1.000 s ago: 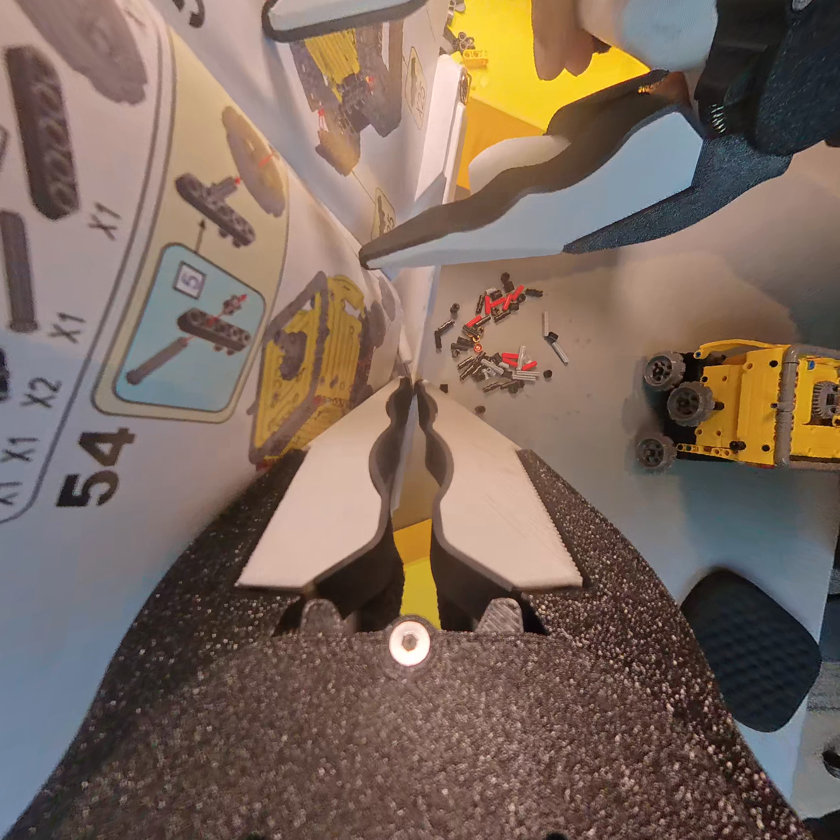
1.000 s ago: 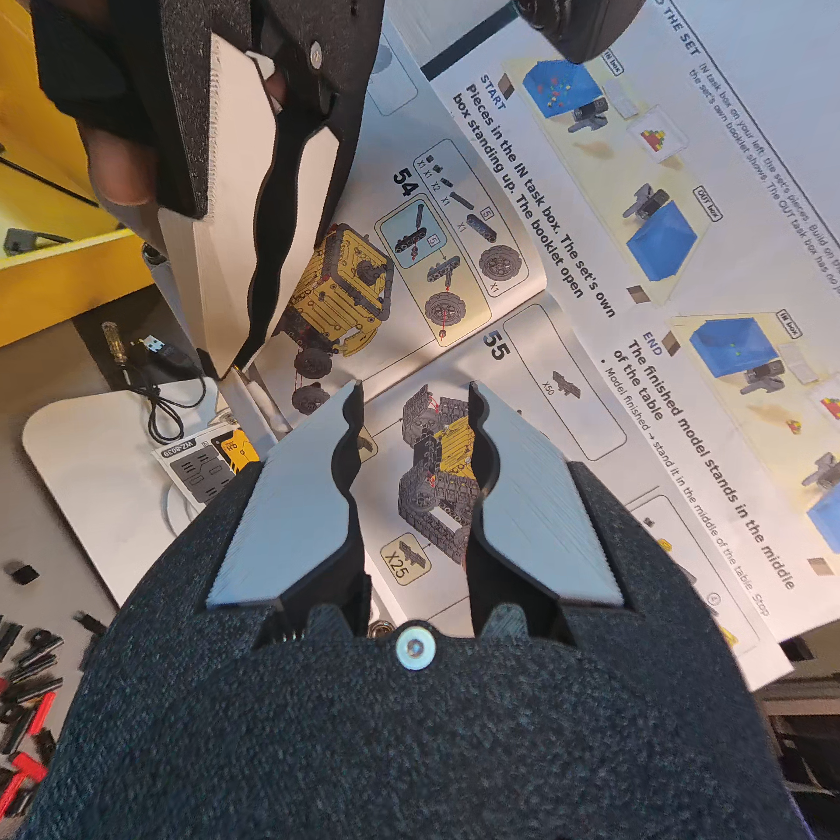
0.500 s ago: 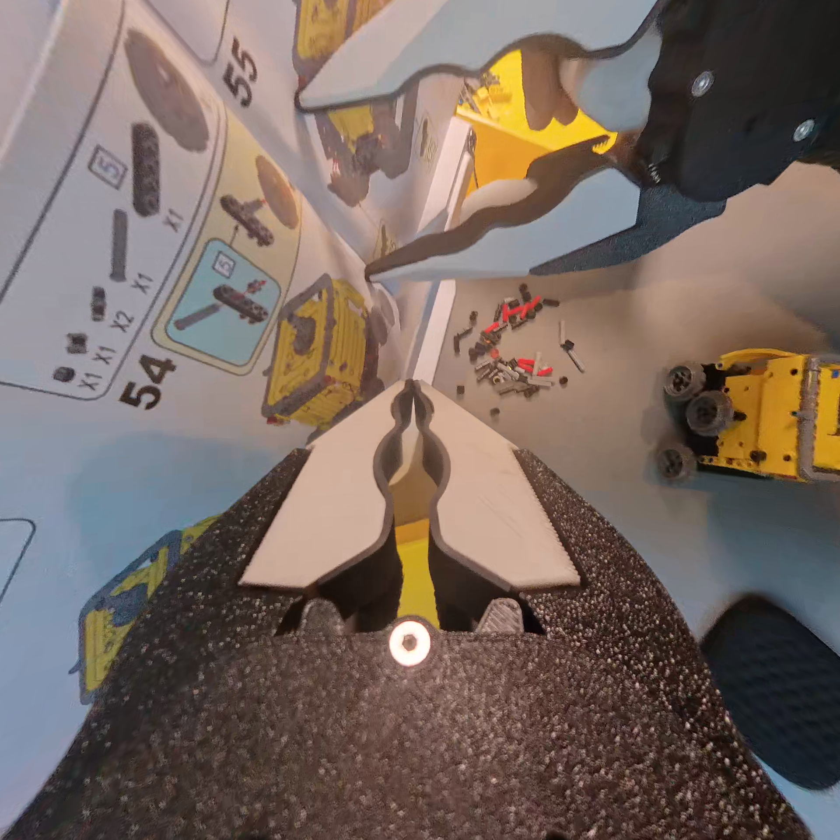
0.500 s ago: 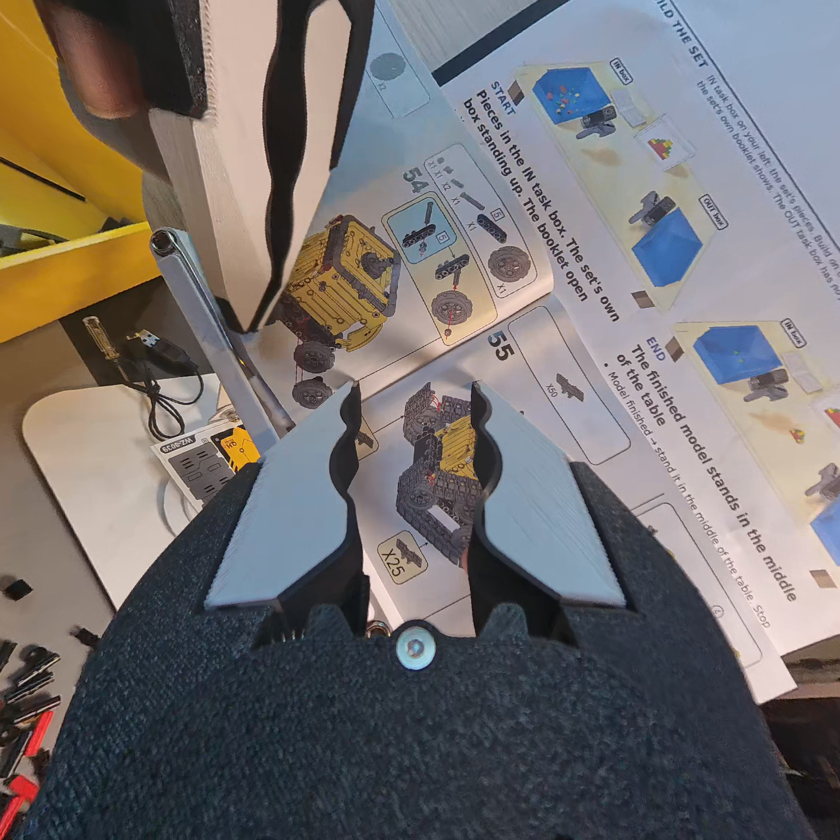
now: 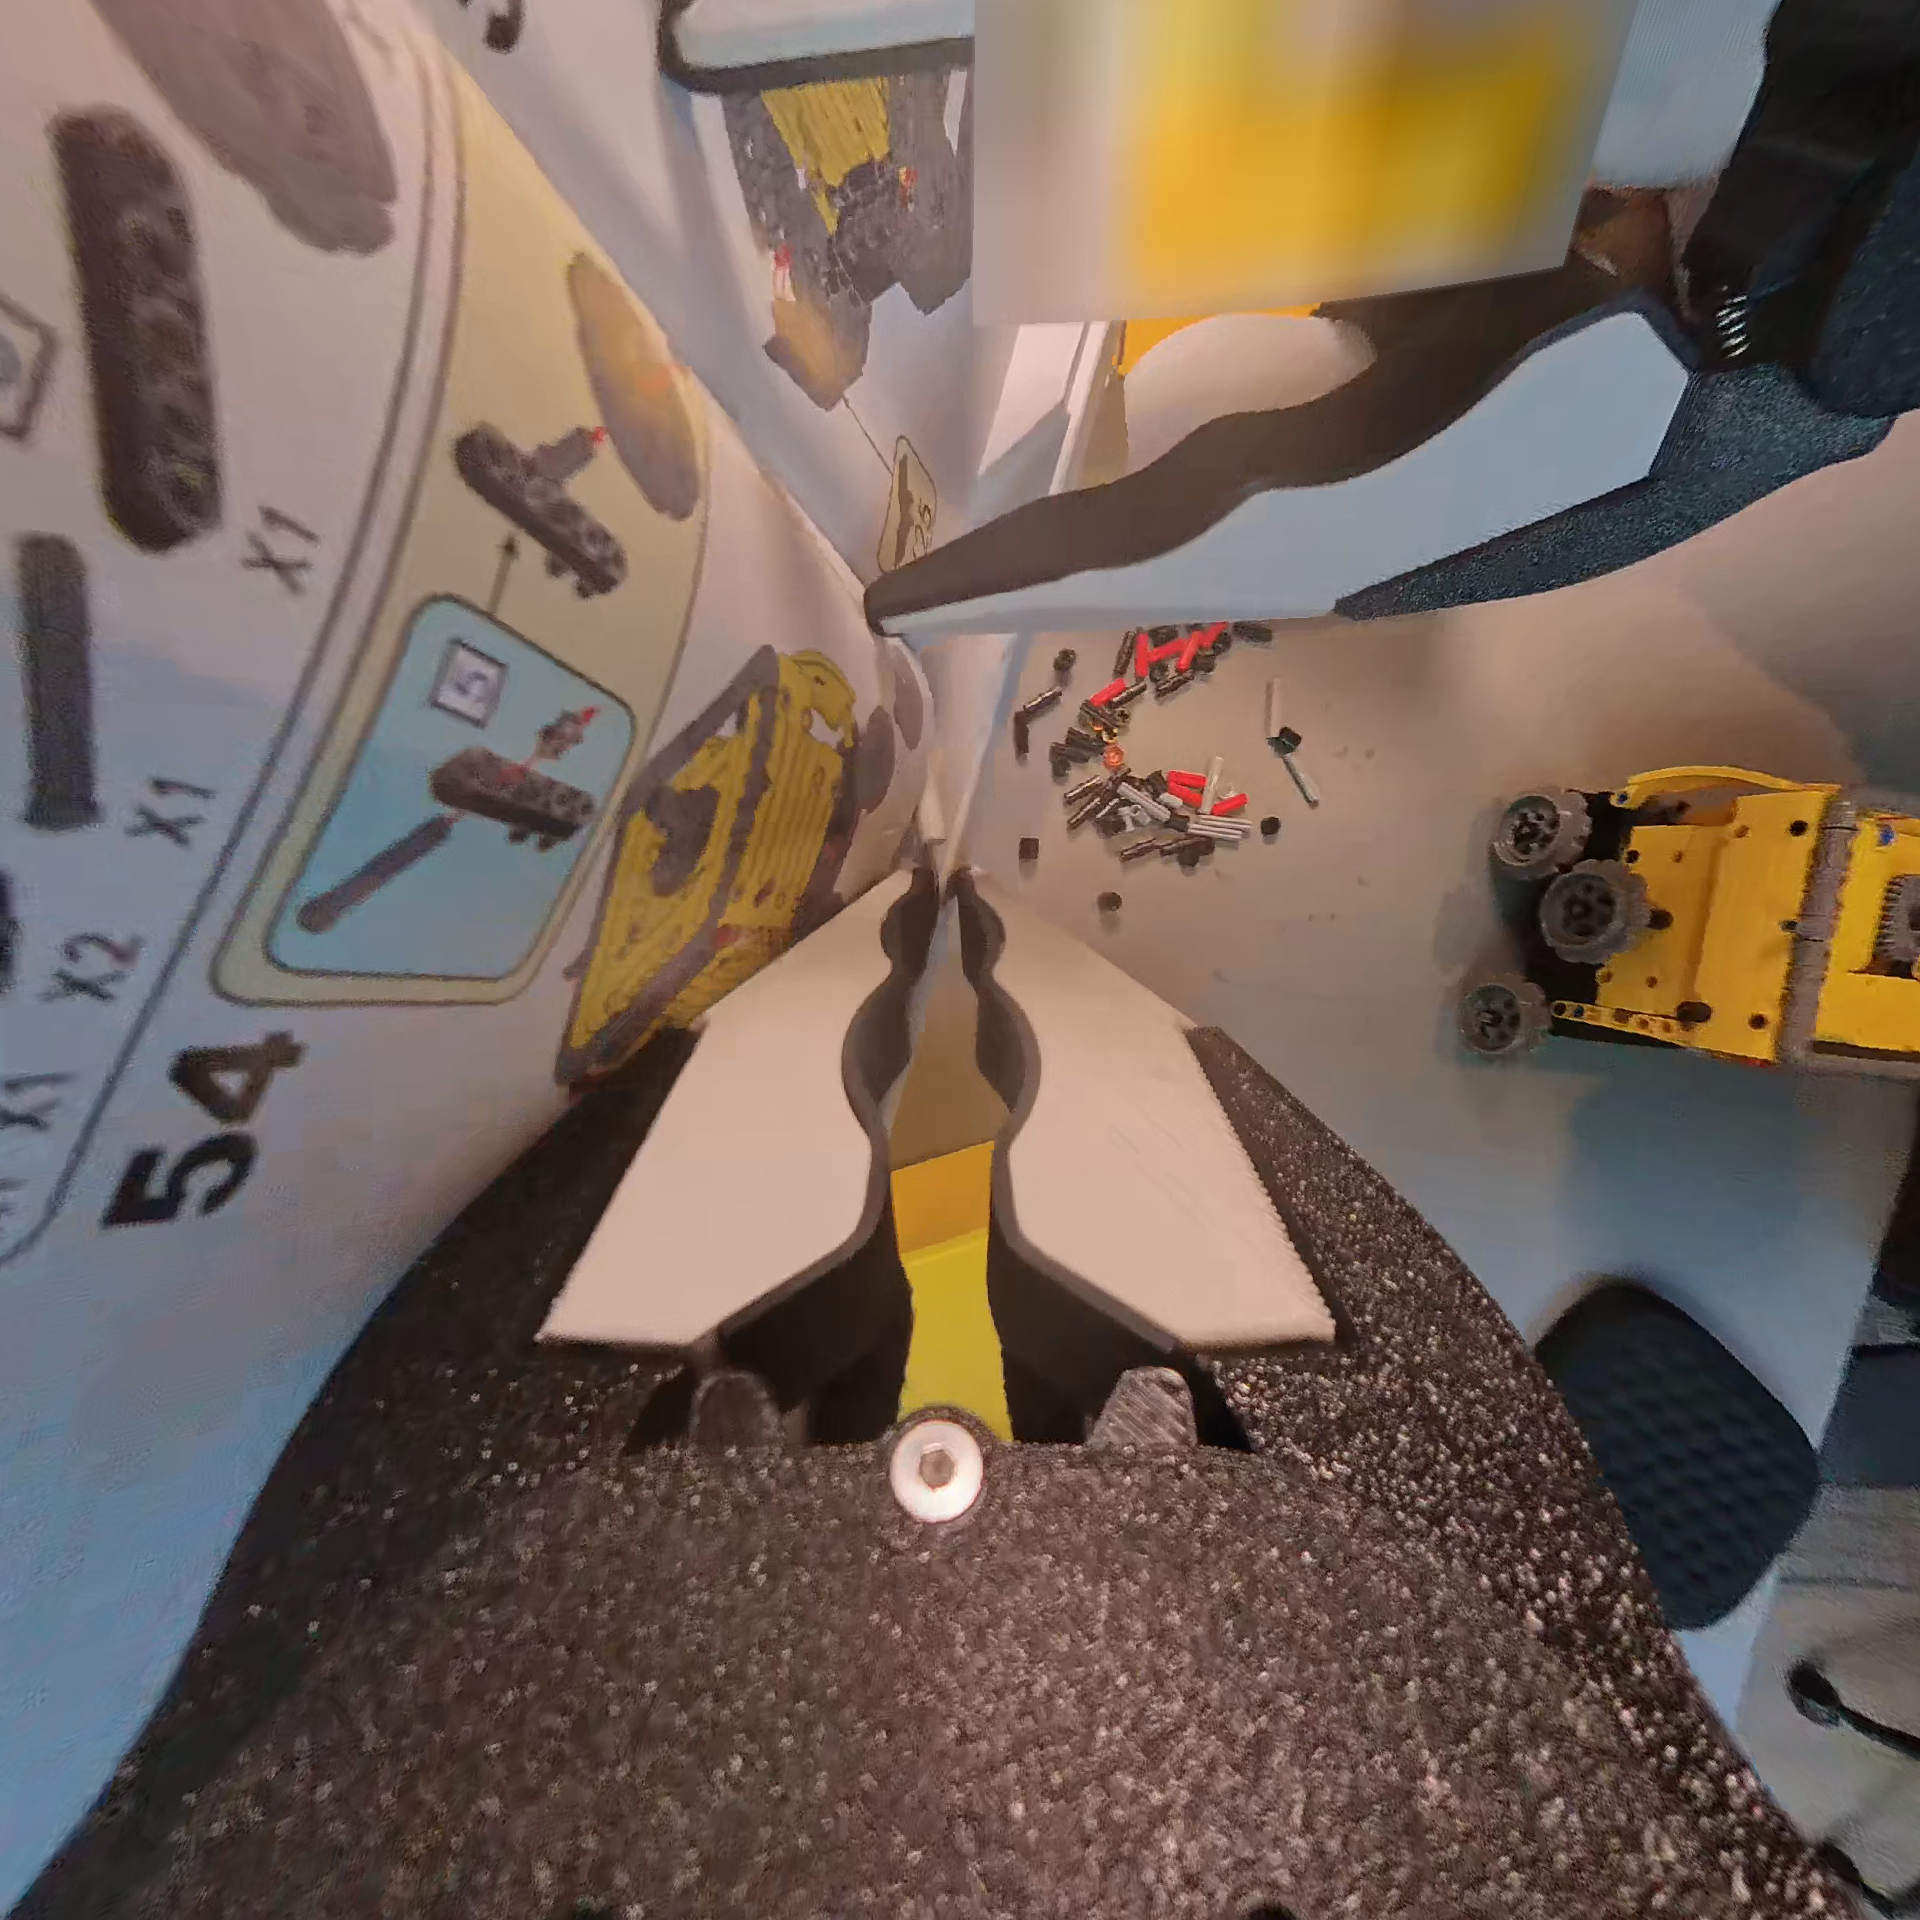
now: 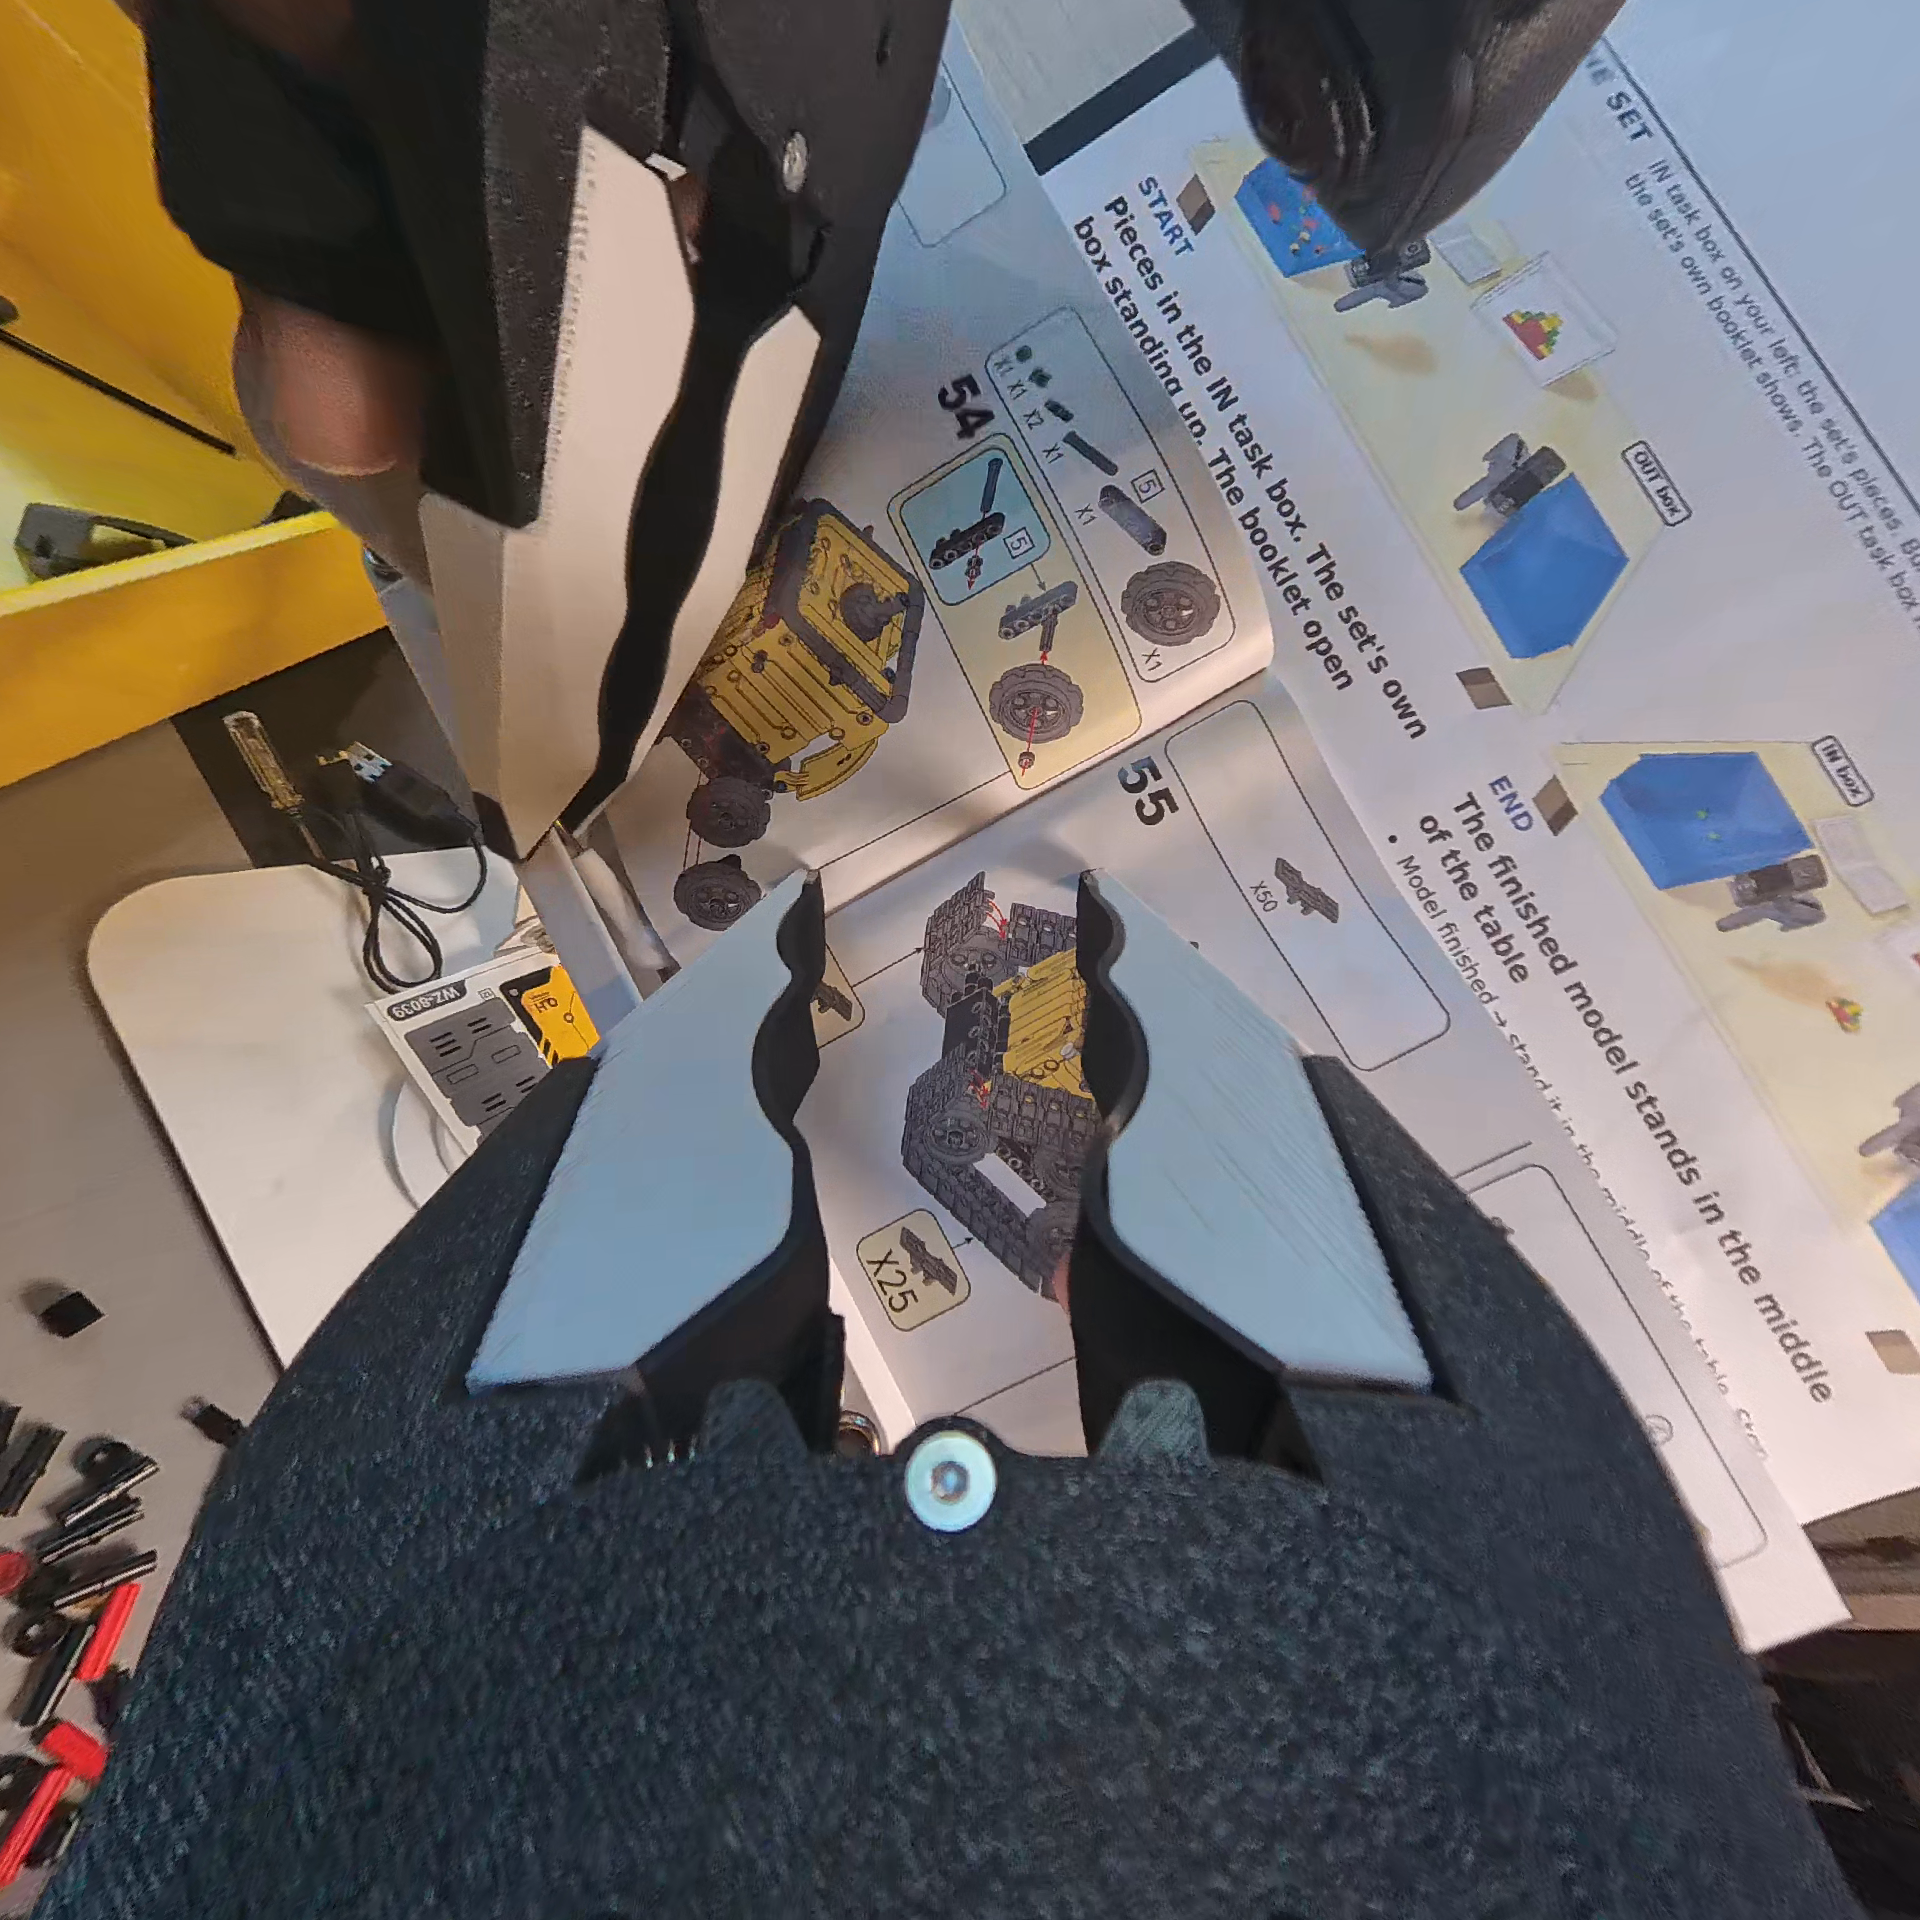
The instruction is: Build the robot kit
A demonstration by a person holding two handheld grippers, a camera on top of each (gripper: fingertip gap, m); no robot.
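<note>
- The booklet (image 6: 1039,675) lies open on a large printed sheet (image 6: 1558,727), its left edge by a white stand (image 6: 229,1039). A page looks curled up steeply in the left wrist view. I judge it could crease or tear if that edge is pulled sideways.
- The left gripper (image 5: 940,888) is clenched on the thin edge of that page. With so slight a hold, the paper may slip out.
- The right gripper (image 6: 945,881) is spread wide and holds nothing. It hovers over the lower page and could pin or scuff it.
- Half a second ago the left wrist camera saw more of the page from farther back — now the print looms close.
- The right gripper's gap is unchanged.
</note>
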